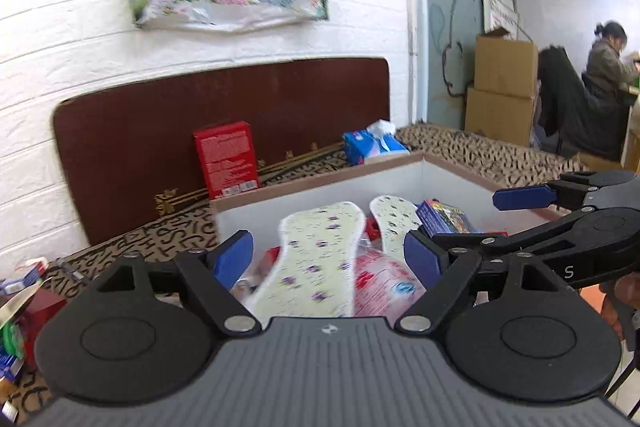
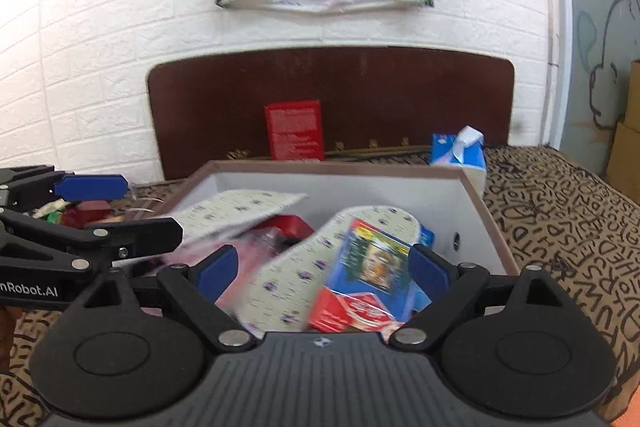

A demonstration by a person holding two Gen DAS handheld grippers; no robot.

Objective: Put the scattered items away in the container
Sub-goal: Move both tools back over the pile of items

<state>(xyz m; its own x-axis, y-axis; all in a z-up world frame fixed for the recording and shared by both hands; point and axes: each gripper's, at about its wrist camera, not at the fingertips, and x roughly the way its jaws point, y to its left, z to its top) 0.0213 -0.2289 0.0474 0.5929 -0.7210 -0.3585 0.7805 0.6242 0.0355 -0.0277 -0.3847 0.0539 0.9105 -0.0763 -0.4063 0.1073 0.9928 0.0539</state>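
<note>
Readable txt: "nRobot.AI" on the left gripper [image 2: 120,205] body, seen in right wrist view; an "S" on the right gripper [image 1: 460,223] in left view. Box labels too blurred to read. Both grippers w/ jaws spread wide, nothing between pads. Floral insole [image 1: 316,255] lies in the white box [image 1: 320,195], just ahead of left gripper; second insole [image 2: 320,259] and blue pack [image 2: 376,259] ahead of right gripper.

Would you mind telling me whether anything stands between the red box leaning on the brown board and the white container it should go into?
Nothing visible does. The red box stands upright on the patterned cloth just behind the white container, whose top is open. The tissue pack sits off to the right, out of that path.
</note>
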